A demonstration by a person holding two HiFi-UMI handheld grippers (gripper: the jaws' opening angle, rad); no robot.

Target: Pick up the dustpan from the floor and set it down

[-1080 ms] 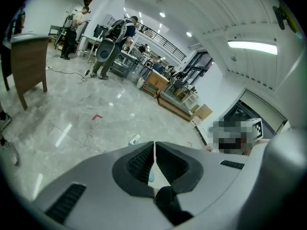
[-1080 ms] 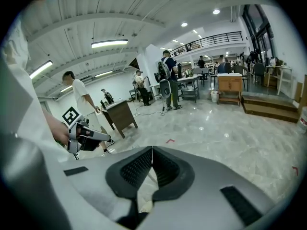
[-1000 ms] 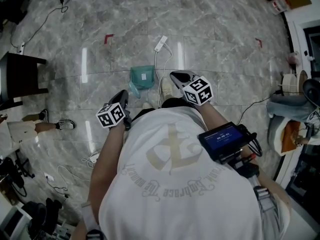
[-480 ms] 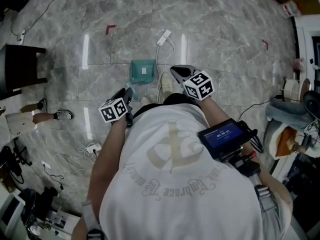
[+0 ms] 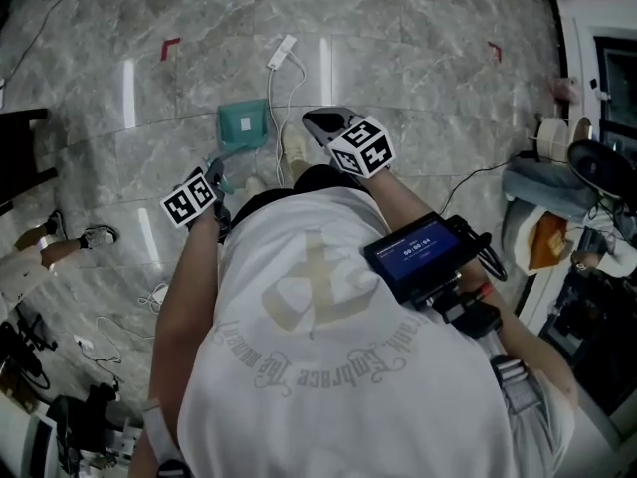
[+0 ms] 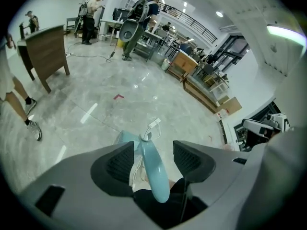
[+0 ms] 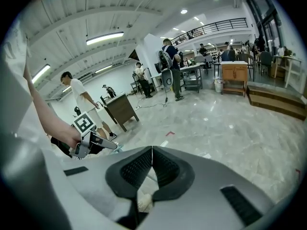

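Observation:
The teal dustpan (image 5: 244, 122) rests with its pan on the marble floor, just ahead of the person's feet. Its pale blue handle (image 6: 153, 169) rises up between the jaws of my left gripper (image 6: 153, 147). Those jaws are opening, and a gap shows on each side of the handle. In the head view my left gripper (image 5: 213, 174) points steeply down at the handle's end. My right gripper (image 5: 318, 122) hovers to the dustpan's right. In the right gripper view it (image 7: 152, 150) is shut with nothing between its pads.
A white power strip (image 5: 282, 53) with its cable lies just beyond the dustpan. Red tape marks (image 5: 170, 46) sit on the floor. A dark wooden table (image 5: 20, 152) and a bystander's legs (image 5: 60, 242) are at the left. Cluttered equipment (image 5: 557, 187) is at the right.
My left gripper has sunk towards the floor, close over the dustpan's handle. My right gripper has drifted a little. The dustpan keeps its place by the power strip.

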